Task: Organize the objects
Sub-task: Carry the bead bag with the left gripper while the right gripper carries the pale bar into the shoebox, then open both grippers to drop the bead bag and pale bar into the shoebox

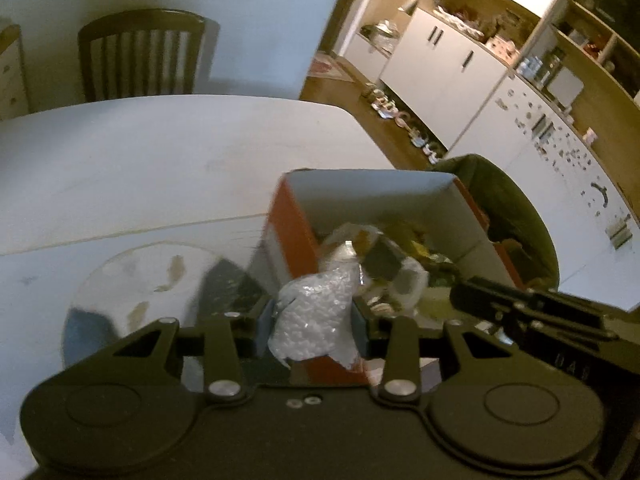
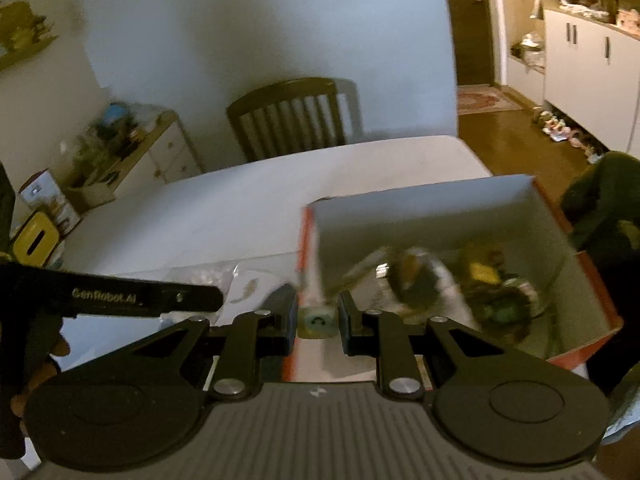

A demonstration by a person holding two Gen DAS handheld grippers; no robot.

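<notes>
Left tongs [image 1: 314,322]: clenched on a clear bag [image 1: 316,320], held at the box's [image 1: 400,188] near-left corner.
Right tongs [image 2: 318,320]: clenched on a small cube [image 2: 317,321], over the same wall.
Drop: box lies just ahead, near the desk's [image 1: 160,152] right edge.

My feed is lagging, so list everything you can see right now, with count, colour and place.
Box: one, red-orange outside, white inside, on the table's right part, open.
Items in the box: several, mixed colours, blurred, count unclear.
Clear plastic bag: one, white granules inside, at the box's near edge.
Small pale object: one, greenish mark, by the box's near wall.
Table: one, white.
Chair: one, dark wood, behind the table.
Cabinets: several, white, far right.
Left gripper: black, shut on the bag.
Right gripper: black, around the pale object.
</notes>
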